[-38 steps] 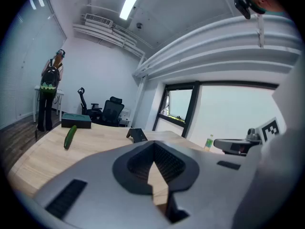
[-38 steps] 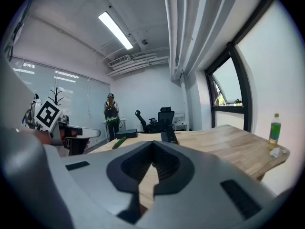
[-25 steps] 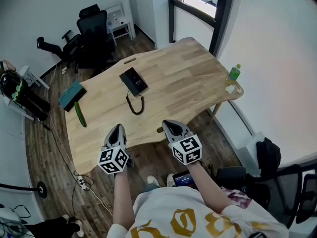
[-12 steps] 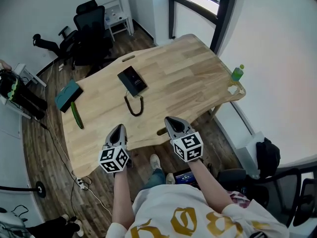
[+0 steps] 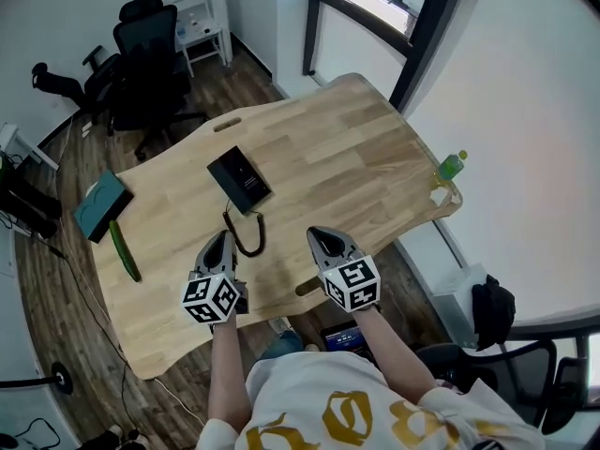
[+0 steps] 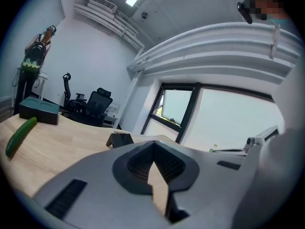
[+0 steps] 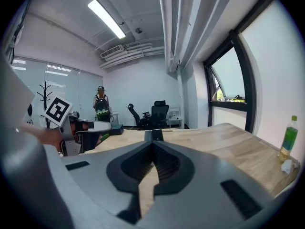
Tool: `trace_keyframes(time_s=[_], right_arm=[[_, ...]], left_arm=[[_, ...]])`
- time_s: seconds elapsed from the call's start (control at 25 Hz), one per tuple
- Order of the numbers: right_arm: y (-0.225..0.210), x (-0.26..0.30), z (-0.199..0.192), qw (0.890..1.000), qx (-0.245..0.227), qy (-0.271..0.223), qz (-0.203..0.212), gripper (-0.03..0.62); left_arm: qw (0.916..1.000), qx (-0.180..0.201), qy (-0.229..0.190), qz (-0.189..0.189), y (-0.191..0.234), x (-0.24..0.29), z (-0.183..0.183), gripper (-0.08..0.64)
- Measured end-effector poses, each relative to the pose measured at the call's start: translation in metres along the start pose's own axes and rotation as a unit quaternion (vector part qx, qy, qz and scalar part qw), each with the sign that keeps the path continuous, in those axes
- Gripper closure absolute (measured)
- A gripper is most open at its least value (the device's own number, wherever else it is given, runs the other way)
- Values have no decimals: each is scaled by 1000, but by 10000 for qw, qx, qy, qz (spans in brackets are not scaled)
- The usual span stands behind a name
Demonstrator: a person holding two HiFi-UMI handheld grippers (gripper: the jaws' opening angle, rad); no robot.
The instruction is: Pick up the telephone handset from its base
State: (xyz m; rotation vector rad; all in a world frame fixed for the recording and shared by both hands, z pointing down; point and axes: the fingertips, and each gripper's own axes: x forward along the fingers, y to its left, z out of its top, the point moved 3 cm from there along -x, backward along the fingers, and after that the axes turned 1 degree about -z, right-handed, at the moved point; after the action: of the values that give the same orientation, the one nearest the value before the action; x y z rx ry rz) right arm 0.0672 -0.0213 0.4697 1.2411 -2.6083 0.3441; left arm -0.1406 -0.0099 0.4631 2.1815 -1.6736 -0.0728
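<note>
Wooden curvy desk (image 5: 356,157), flat black telephone (image 5: 239,178), coiled cord (image 5: 246,237); phone details too small. Left gripper (image 5: 222,238) and right gripper (image 5: 320,235) both closed, empty.

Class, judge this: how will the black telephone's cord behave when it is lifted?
The cord lies in a slack loop, so it is probably floppy and will trail. Pulled taut, it may drag the small telephone across the smooth table.
</note>
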Motion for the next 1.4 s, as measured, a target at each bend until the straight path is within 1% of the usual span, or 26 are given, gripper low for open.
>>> trace_keyframes(time_s=[0.16, 0.28, 0.4, 0.52, 0.64, 0.8, 1.0, 1.24, 1.4], right_arm=[[-9, 37, 8, 10000, 25, 90, -25, 588], [-8, 59, 11, 9999, -7, 126, 36, 588], [-8, 75, 13, 9999, 35, 126, -42, 588], [-6, 81, 18, 9999, 51, 93, -103, 588], [-10, 84, 23, 9999, 36, 60, -153, 588], [-15, 89, 23, 9998, 87, 72, -178, 586], [-8, 102, 27, 10000, 63, 14, -10, 588], [-4, 119, 35, 9998, 80, -61, 196, 588], [-2, 124, 37, 9996, 86, -68, 265, 588]], left_arm=[[10000, -77, 4, -61, 25, 30, 13, 554], [9998, -220, 23, -29, 46, 47, 18, 554], [9993, -366, 60, -66, 57, 62, 20, 554], [9988, -457, 119, -148, 60, 71, 19, 554], [9986, -463, 146, -206, 61, 77, 20, 554], [9986, -480, 97, -191, 65, 79, 24, 554], [9988, -486, 21, -40, 73, 76, 29, 554], [9995, -308, 20, -77, 69, 78, 35, 554], [9992, -385, 49, -8, 74, 78, 35, 554]])
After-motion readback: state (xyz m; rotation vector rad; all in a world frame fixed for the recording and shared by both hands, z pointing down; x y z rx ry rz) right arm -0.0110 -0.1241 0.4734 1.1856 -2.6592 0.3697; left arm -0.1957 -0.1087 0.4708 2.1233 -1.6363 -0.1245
